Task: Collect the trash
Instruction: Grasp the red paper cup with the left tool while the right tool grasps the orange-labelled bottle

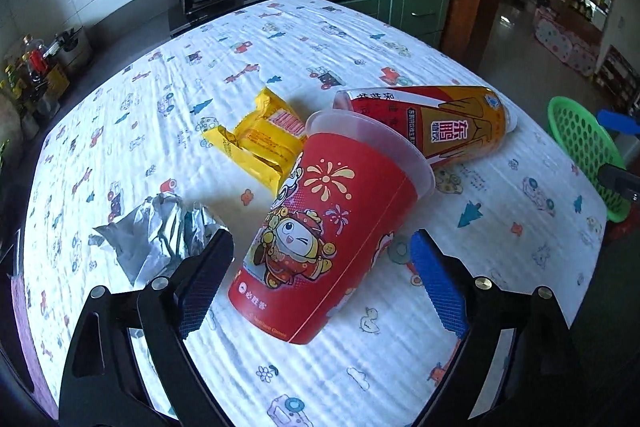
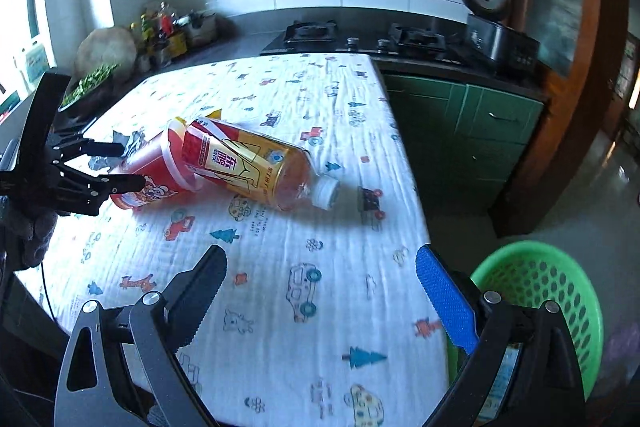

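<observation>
A red paper cup [image 1: 320, 227] lies on its side on the table. Its base sits between the fingers of my left gripper [image 1: 322, 241], which is open, and the pads stand clear of the cup's sides. A plastic drink bottle [image 1: 440, 123] with amber liquid lies behind the cup, touching its rim. A yellow wrapper [image 1: 260, 143] and crumpled silver foil [image 1: 160, 231] lie to the left. In the right wrist view my right gripper [image 2: 320, 255] is open and empty above the table's near right edge, with the bottle [image 2: 260, 163], cup [image 2: 156, 171] and left gripper [image 2: 122, 166] beyond it.
A green perforated basket [image 2: 552, 291] stands beside the table at the right, also seen as the basket [image 1: 580, 147]. The table wears a white cartoon-print cloth [image 2: 328, 99]. Behind it run a counter with a gas hob [image 2: 360, 39], a rice cooker [image 2: 496, 39] and green cabinets [image 2: 472, 131].
</observation>
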{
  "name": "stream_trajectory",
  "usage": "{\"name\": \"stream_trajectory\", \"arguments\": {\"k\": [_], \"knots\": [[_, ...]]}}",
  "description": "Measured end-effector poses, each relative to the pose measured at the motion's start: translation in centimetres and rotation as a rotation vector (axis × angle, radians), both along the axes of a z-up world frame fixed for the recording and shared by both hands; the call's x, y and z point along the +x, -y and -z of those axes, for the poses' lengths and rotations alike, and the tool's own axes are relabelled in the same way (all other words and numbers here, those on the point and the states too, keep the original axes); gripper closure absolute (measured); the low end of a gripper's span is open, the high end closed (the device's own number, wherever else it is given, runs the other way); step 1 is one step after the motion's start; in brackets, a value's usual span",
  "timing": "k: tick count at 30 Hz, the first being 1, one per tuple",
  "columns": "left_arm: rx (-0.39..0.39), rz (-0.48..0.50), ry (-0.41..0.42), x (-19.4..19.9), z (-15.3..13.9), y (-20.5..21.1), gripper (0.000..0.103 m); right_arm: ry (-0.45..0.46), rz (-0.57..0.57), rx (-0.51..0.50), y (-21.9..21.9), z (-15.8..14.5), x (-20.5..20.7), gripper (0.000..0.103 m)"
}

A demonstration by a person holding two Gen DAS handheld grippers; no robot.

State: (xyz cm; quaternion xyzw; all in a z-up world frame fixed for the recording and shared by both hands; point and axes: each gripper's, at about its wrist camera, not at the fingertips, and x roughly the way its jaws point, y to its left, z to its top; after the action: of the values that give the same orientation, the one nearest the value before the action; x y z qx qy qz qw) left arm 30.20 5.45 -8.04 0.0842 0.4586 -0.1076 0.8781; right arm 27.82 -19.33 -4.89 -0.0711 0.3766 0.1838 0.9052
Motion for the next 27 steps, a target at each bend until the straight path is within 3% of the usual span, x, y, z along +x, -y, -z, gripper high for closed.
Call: {"name": "stream_trajectory", "arguments": {"k": [12,19,27], "knots": [[-0.010,0.089,-0.034,2.2,1.9,1.0,0.013,0.002,-0.153,-0.158,-3.7,0.7,5.0,0.011],[-0.052,0.095,-0.021,2.0,1.7,0.4,0.028,0.011,-0.261,-0.266,-6.4,1.7,7.4,0.010],[-0.085,0.064,0.000,0.9,0.4,-1.3,0.032,0.050,-0.373,-0.377,-10.1,2.8,8.3,0.010]]}}
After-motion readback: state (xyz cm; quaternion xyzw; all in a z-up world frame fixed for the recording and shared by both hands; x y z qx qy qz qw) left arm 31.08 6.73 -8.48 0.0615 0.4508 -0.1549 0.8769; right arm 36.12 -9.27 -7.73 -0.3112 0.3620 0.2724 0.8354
